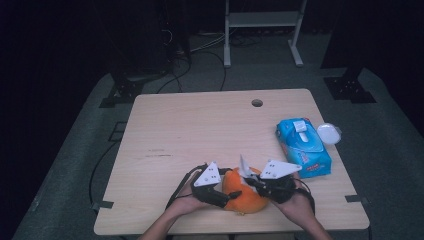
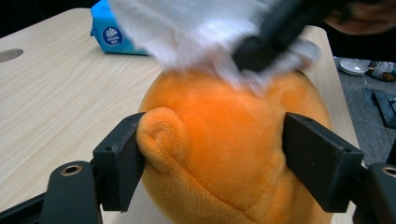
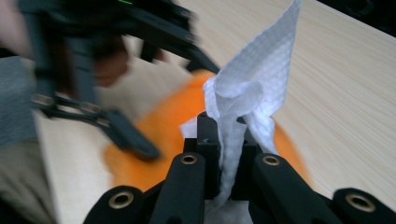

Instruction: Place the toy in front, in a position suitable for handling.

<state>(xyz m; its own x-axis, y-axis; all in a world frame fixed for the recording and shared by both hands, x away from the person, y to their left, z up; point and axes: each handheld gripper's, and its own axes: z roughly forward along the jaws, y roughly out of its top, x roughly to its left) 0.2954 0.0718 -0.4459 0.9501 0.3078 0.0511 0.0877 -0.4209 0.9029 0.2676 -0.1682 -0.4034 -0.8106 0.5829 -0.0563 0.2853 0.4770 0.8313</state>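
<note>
Tabletop (image 1: 200, 130) of pale wood spans the centre of the high view. Lower centre sits an orange plush toy (image 1: 243, 192), clamped between the left gripper (image 1: 227, 192) jaws. Right of centre lies a blue wet-wipes pack (image 1: 303, 146). Right gripper (image 1: 251, 181) pinches a white wipe (image 3: 254, 88) touching the toy's top.

High cam looks down on table (image 1: 165, 125); gripper cams close, share orange plush (image 2: 224, 154).

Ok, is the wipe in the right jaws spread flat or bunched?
Bunched: the white wipe is pinched and creased between the right gripper jaws, one corner standing up.
</note>
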